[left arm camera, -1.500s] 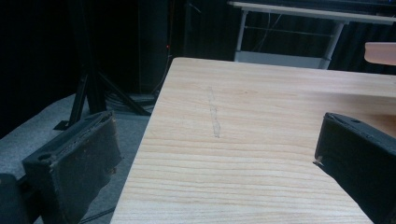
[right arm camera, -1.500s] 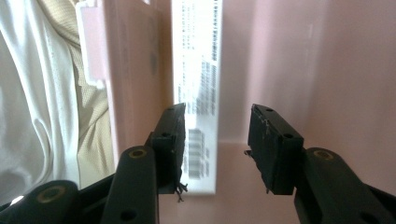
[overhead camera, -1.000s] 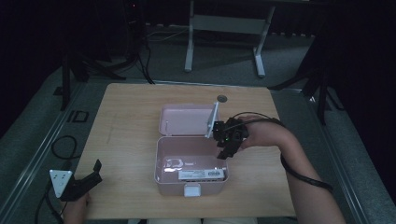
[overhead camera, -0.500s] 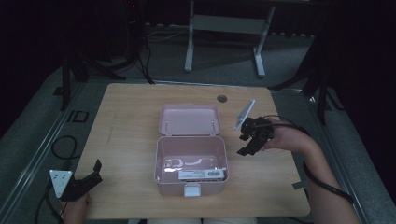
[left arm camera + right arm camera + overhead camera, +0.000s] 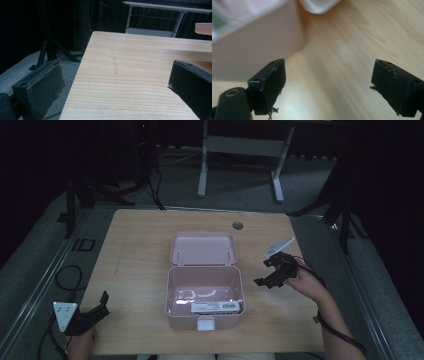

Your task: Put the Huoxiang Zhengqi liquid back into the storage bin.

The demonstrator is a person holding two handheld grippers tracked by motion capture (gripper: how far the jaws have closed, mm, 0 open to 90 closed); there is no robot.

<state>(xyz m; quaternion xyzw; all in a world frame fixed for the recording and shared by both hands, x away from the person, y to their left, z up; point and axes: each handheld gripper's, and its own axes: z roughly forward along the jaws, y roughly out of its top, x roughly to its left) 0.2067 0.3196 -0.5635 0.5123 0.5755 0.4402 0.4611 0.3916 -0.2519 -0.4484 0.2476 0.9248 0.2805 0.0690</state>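
Observation:
A pink box (image 5: 179, 318) stands open in the middle of the wooden table (image 5: 135, 250), its lid (image 5: 202, 248) laid back flat behind it. A white labelled pack (image 5: 216, 307) lies inside along the front wall. My right gripper (image 5: 265, 272) hovers open just right of the box, nothing between its jaws. In the right gripper view the gripper (image 5: 328, 70) points down at bare wood, with the box's pink wall (image 5: 249, 50) blurred at upper left. My left gripper (image 5: 100, 305) rests open at the table's front left corner. In the left gripper view it (image 5: 115, 75) faces along the table.
A round cable hole (image 5: 237, 225) sits near the table's far edge. Cables (image 5: 65, 275) lie on the grey floor left of the table. A white table frame (image 5: 240, 150) and black stands are behind. The lid's edge (image 5: 203, 28) shows at far right in the left gripper view.
My right gripper has drawn back from the box's right rim to the table beside it, moving right and slightly nearer. The left gripper has stayed put.

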